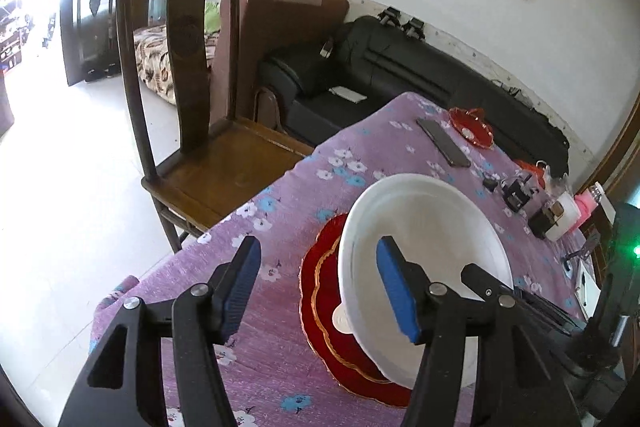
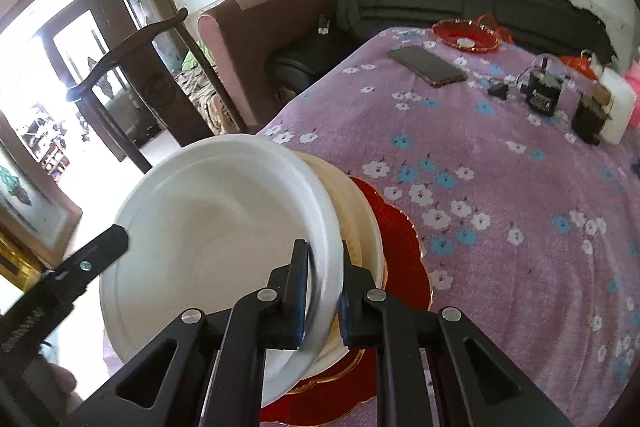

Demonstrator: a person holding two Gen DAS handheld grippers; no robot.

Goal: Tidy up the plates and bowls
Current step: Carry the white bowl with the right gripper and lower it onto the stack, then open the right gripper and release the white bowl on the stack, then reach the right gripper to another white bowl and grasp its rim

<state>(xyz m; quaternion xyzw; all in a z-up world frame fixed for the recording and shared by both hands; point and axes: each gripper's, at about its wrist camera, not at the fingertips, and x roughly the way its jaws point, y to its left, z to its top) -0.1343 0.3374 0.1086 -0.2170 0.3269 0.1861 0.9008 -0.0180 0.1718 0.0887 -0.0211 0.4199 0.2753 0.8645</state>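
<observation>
Two grippers work over a purple flowered tablecloth (image 2: 500,155). Right gripper (image 2: 323,301) is clamped on the near rim of a white bowl (image 2: 216,227), one finger inside the rim and one outside, and the bowl hangs tilted, its mouth turned toward the camera. Just beyond and under it sits a cream dish (image 2: 360,227) on red scalloped plates (image 2: 400,239). Left gripper (image 1: 316,287) is spread wide and holds nothing; its right finger (image 1: 394,291) lies across the bowl's mouth. Held only by a thin rim pinch, the bowl could swing or slip from the pads and drop onto the stack. Lowered at this tilt, it might catch the cream dish's edge rather than nest, nudging the plates toward the table edge left of the gripper.
</observation>
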